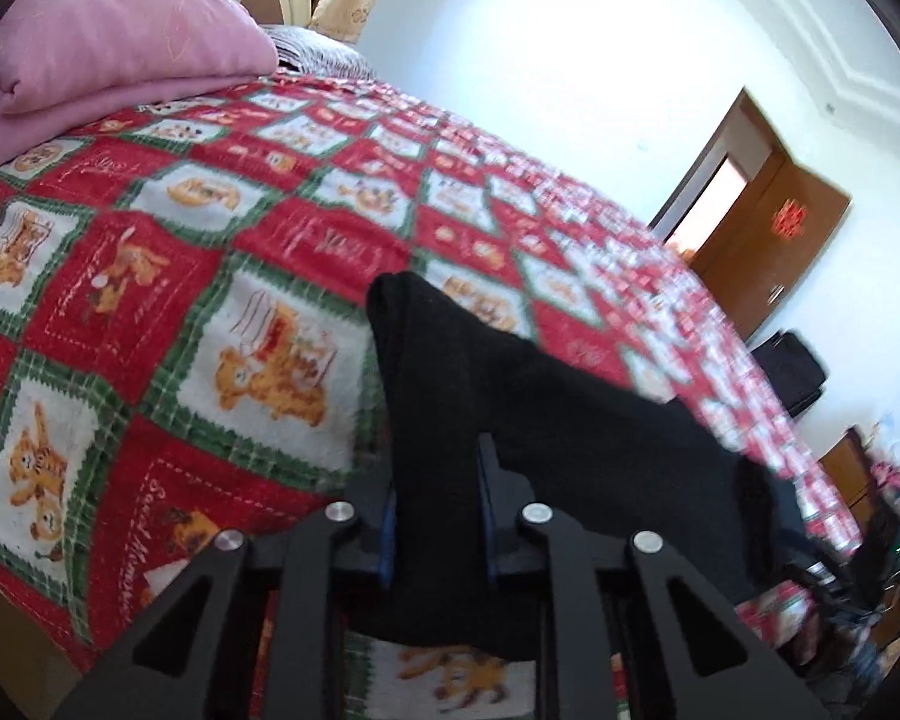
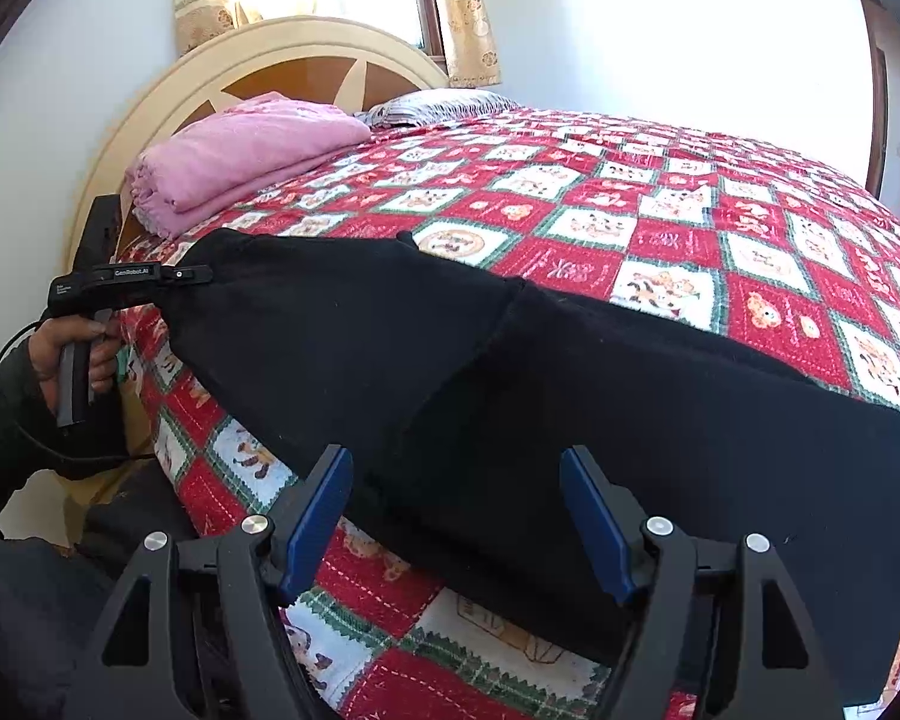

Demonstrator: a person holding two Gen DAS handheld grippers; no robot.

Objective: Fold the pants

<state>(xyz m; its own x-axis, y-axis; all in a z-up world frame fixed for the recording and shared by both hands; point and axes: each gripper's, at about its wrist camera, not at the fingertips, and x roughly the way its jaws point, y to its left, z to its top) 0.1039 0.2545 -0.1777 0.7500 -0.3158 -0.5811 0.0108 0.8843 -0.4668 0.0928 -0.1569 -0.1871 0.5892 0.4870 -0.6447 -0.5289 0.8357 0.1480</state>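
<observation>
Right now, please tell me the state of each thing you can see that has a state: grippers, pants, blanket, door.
left gripper: shut on one end of the black pants
right gripper: open, fingers on either side of the pants' near edge, not pressing
black pants: spread flat on the bed, one end lifted
pink blanket: folded, by the headboard
door: open

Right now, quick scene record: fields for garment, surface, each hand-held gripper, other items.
garment: black pants, spread along the near edge of the bed
surface: red checked bedspread
left hand-held gripper: shut on pants' end
right hand-held gripper: open, pants edge between its fingers, not pinched
other: folded pink blanket by the headboard
</observation>
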